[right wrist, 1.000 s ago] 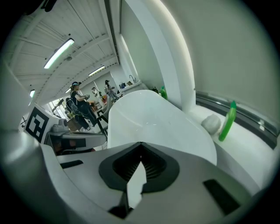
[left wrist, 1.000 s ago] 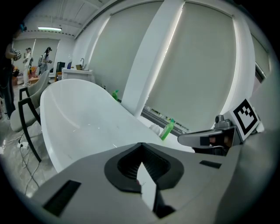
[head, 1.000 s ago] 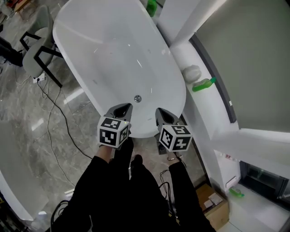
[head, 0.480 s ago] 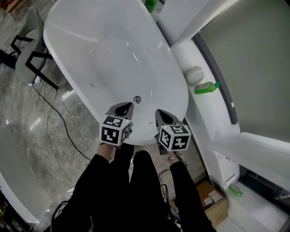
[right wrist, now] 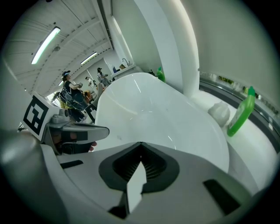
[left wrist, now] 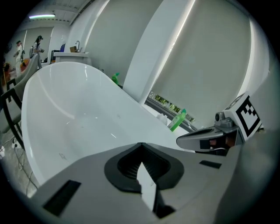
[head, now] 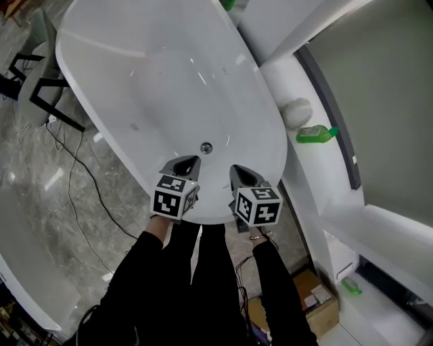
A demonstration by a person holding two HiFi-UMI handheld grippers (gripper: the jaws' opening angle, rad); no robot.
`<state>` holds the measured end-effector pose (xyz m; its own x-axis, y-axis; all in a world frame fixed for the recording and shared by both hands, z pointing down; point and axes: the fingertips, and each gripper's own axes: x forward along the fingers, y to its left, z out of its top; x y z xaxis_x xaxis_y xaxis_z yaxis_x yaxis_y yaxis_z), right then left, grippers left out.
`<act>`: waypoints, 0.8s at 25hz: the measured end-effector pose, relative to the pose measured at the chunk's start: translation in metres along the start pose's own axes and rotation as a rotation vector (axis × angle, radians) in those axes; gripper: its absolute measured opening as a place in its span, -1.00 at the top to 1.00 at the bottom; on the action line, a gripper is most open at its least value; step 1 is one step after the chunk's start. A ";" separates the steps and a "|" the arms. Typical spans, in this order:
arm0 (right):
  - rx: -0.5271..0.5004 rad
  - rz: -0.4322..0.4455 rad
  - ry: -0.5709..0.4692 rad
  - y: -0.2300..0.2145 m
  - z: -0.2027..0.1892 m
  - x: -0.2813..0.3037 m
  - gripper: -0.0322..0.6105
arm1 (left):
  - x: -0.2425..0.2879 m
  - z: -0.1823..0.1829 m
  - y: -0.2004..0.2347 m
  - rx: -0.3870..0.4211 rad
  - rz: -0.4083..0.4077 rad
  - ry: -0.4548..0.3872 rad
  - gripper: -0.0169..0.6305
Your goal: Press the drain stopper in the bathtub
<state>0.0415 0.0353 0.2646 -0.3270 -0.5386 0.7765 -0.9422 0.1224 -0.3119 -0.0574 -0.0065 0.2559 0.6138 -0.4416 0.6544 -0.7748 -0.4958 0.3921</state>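
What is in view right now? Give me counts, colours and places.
bathtub: one, white, centre
drain stopper: one, silver, tub floor, just beyond both tools
green bottles: two, one on the ledge right of the tub, one at the tub's far end
round object: one, white, ledge, beside the nearer bottle
cardboard box: one, brown, floor, lower right
cables: black, floor left of tub
chair: one, black legs, far left
left tool: grey, shut, empty, over near rim
right tool: grey, shut, empty, alongside
sleeves: black, bottom

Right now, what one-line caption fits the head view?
Both shut, the left tool and right tool hover over the near end of a white bathtub, just short of its drain stopper.
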 end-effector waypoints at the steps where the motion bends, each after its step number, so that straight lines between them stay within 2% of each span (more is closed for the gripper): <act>1: 0.000 0.002 0.006 -0.003 -0.002 0.004 0.89 | 0.005 -0.002 0.002 0.000 0.003 0.006 0.92; 20: 0.042 0.073 0.136 -0.064 -0.064 0.118 0.89 | 0.120 -0.065 0.044 -0.057 0.055 0.100 0.92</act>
<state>0.0589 0.0173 0.4114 -0.4041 -0.4114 0.8170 -0.9126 0.1203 -0.3908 -0.0279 -0.0328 0.3942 0.5546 -0.3885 0.7359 -0.8158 -0.4282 0.3887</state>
